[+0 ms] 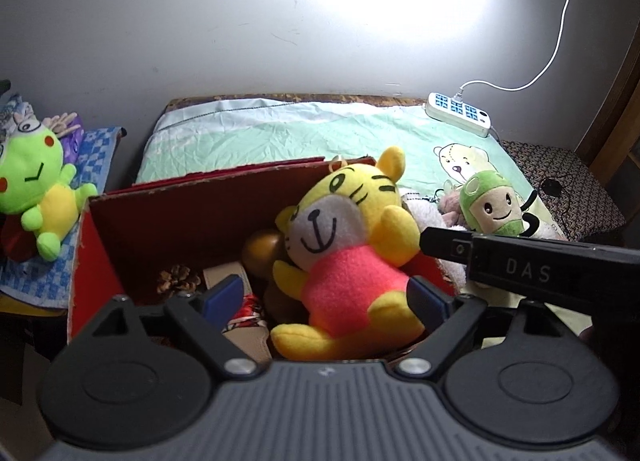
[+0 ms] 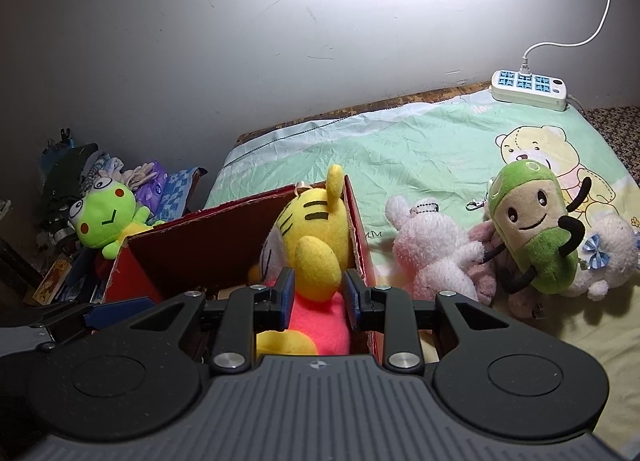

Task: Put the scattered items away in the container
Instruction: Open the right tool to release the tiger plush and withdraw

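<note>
My left gripper [image 1: 324,295] jaws spread around tiger plush [image 1: 344,245] in red box [image 1: 120,237], right gripper [image 2: 319,293] jaws pinching its arm

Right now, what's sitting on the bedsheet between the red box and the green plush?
A fluffy pink plush lies between the red box and the green plush, touching the green one's side. The right wrist view shows it best.

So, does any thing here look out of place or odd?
Yes. The yellow tiger plush sits in the red box but leans on its right wall. Three plush toys lie in a heap on the sheet outside the box.
</note>
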